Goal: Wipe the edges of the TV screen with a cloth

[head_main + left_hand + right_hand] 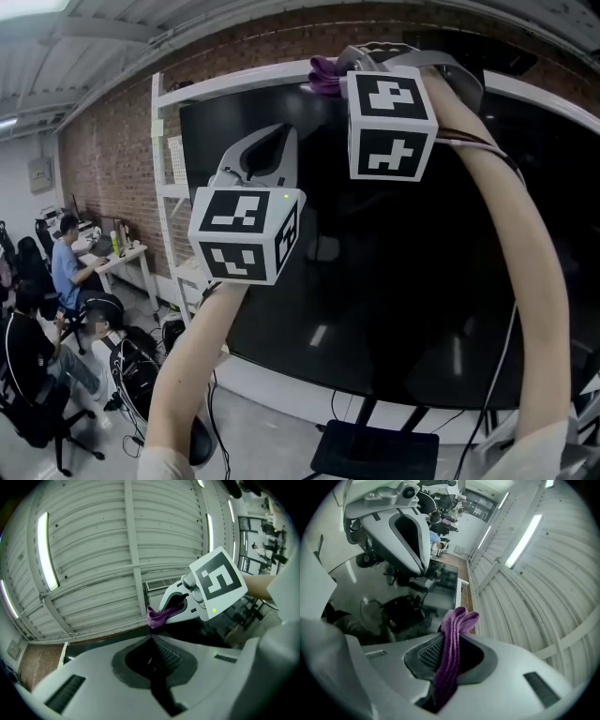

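Right gripper [451, 641]: jaws clamped on a folded purple cloth [457, 620]. The cloth sits at the top edge of the TV screen [403, 300], towards the screen's left end. Left gripper [151, 641]: jaws closed together, holding nothing. It is raised in front of the screen's upper left part, below and left of the cloth. The screen is dark and white-framed.

cloth [325, 73] at TV screen [394, 309] top, shelf [157, 150] behind

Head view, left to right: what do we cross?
Seated person in blue → white rack upright → left gripper → purple cloth → right gripper
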Tool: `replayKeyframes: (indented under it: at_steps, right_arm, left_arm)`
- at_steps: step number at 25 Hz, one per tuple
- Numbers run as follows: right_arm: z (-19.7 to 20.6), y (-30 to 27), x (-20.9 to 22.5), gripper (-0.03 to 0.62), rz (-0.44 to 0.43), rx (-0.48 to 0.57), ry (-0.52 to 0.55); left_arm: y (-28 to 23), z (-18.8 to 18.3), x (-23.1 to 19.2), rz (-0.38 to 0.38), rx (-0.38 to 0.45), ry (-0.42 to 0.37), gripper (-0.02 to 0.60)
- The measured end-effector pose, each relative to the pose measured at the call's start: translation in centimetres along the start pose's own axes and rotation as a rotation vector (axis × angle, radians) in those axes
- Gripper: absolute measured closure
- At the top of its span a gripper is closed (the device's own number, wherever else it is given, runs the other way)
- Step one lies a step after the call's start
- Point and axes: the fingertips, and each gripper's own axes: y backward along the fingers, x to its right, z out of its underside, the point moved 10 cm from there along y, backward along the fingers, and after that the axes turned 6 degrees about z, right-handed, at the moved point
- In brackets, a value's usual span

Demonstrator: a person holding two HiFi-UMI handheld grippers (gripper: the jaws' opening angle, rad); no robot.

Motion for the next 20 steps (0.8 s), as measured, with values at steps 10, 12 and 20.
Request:
replayKeyframes:
  at_steps: [10, 12, 20]
  right_arm:
    - [-5.5, -3.7, 0.5, 0.533, -0.025, -0.005, 0.036]
    - [-7.8, -5.8, 0.6, 0.533, -0.037, -0.011, 0.053]
    - [-12.2, -8.9, 1.3, 0.533, -0.08, 0.026, -0.08]
  left_arm:
    - [2.6, 2.7, -6.7, -0.08, 0.033, 0.025, 0.566]
    - [3.2, 3.6, -9.6, -0.091, 0.02, -0.042, 0.566]
    - [4.2, 5.6, -17.0, -0.118, 0.017, -0.145, 0.566]
